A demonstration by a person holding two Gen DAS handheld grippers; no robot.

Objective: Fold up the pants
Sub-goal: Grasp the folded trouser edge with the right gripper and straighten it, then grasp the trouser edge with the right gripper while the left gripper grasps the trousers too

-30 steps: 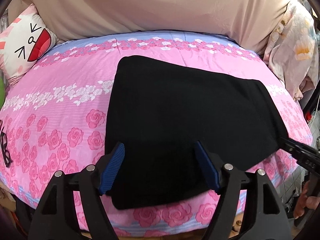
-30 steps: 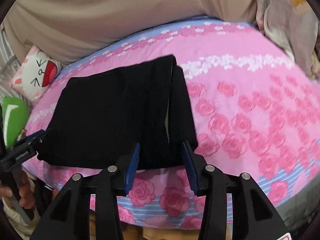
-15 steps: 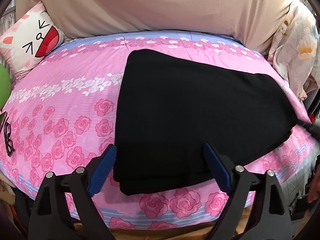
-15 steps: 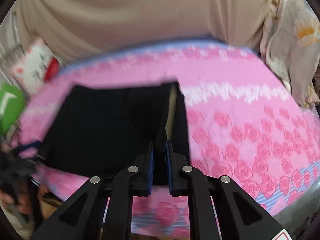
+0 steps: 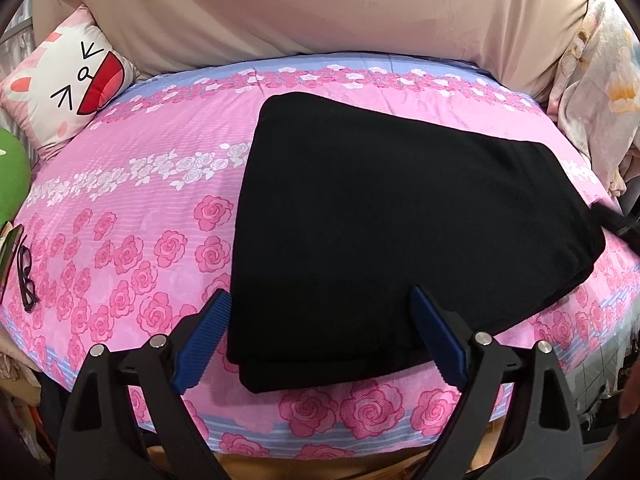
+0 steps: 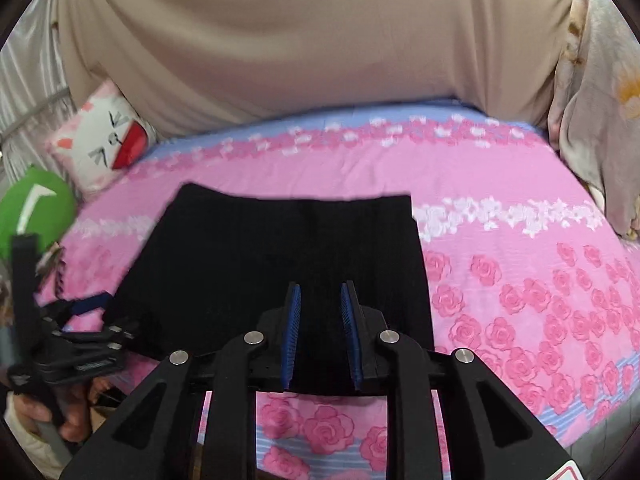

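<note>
The black pants (image 5: 400, 232) lie folded flat on the pink rose bedsheet (image 5: 132, 216), near its front edge. My left gripper (image 5: 320, 312) is open wide and empty, its blue pads either side of the pants' near edge. In the right wrist view the pants (image 6: 260, 256) lie ahead. My right gripper (image 6: 319, 300) is partly open with a narrow gap and holds nothing, over the pants' near right part. The left gripper also shows in the right wrist view (image 6: 92, 312) at the pants' left edge.
A cartoon cat pillow (image 5: 68, 84) and a green cushion (image 5: 12, 176) lie at the left. Black glasses (image 5: 24, 276) rest on the left edge of the bed. A beige cover (image 5: 320, 8) rises behind. Floral bedding (image 5: 596, 92) is piled at the right.
My right gripper closed on the pants' right edge, then reopened a little; the flap that stood open there now lies flat. My left gripper drew back slightly and stayed open.
</note>
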